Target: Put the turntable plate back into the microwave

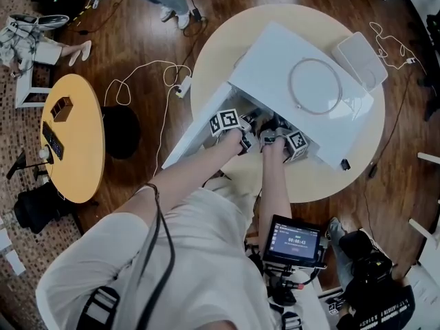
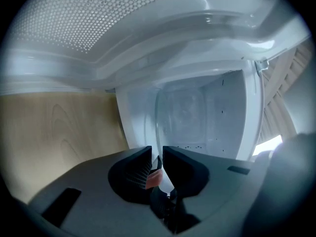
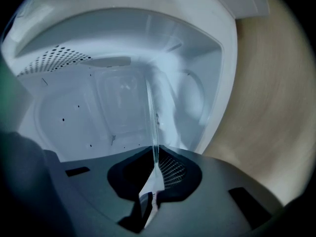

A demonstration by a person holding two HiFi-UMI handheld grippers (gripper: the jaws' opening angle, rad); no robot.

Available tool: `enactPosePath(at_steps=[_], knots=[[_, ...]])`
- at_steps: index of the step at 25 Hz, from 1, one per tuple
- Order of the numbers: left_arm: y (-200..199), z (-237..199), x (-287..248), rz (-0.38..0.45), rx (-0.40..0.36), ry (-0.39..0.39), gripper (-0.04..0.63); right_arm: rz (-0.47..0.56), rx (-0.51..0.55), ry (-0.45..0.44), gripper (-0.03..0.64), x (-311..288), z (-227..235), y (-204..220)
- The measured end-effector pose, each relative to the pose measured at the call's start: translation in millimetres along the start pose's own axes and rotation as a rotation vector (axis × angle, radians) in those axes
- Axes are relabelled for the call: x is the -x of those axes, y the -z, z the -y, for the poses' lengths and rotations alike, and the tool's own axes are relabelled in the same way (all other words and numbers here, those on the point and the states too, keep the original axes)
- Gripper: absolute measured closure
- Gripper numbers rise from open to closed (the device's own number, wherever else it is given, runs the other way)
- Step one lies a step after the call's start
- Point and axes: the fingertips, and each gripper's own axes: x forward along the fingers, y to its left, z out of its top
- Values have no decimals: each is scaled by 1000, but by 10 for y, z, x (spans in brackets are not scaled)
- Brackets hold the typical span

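Note:
The white microwave [image 1: 289, 81] stands on a round beige table [image 1: 227, 40] with its door [image 1: 196, 133] swung open to the left. Both grippers reach side by side into the cavity mouth: my left gripper [image 1: 249, 137] and my right gripper [image 1: 269, 137]. The clear glass turntable plate [image 2: 159, 127] stands edge-on between them. In the left gripper view the left gripper [image 2: 157, 154] is shut on the plate's rim. In the right gripper view the plate's edge [image 3: 150, 117] runs down into the right gripper [image 3: 155, 157], which is shut on it. From the head view the plate is hidden inside the cavity.
A thin round ring [image 1: 314, 86] lies on the microwave's top. A white flat box [image 1: 359, 59] sits behind it on the table. A yellow side table [image 1: 72, 136] stands to the left, and white cables [image 1: 148, 74] run across the wooden floor. The perforated door panel [image 2: 74, 19] hangs close above the left gripper.

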Motion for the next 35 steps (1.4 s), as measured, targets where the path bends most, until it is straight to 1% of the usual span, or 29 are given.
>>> enactPosePath(at_steps=[2,3,4,5,7,8,9,12,15,18,22,24,28,31,33,35], knots=[[-193,-15,18,28,-13,-3,540,-10,-6,-37,583,-68,-15,15],[-295,-60,2,43,-15,-6,540,-12,3,-55,583,-65,43,-57],[-286,-136,-41,45,-6,-11,540,-10,19,-70,583,-29,136,-175],[-129,-200,-93,28,11,-15,540,-4,34,-79,583,26,231,-304],[270,-154,-139,-22,28,-13,540,17,38,-72,583,145,302,-442],[337,-81,-117,-36,24,-9,540,31,19,-53,583,183,231,-392],[304,-16,-70,-37,14,-5,540,42,-5,-30,583,185,126,-281],[71,61,68,-18,-16,3,540,38,-37,8,583,52,25,-30],[64,75,84,-21,-24,3,540,38,-38,28,583,26,67,-65],[86,62,100,-27,-21,-1,540,68,-24,61,583,21,77,-119],[95,46,148,-27,-27,-2,540,109,33,191,583,44,230,-184],[127,67,155,-36,-32,0,540,132,57,236,583,55,280,-231],[203,148,134,-60,-41,19,540,154,104,277,581,63,265,-298],[230,145,184,-70,-42,18,540,143,192,326,572,97,238,-293],[205,131,206,-66,-40,13,540,143,236,340,540,84,212,-300],[232,116,216,-66,-32,9,540,149,239,332,497,107,204,-312]])
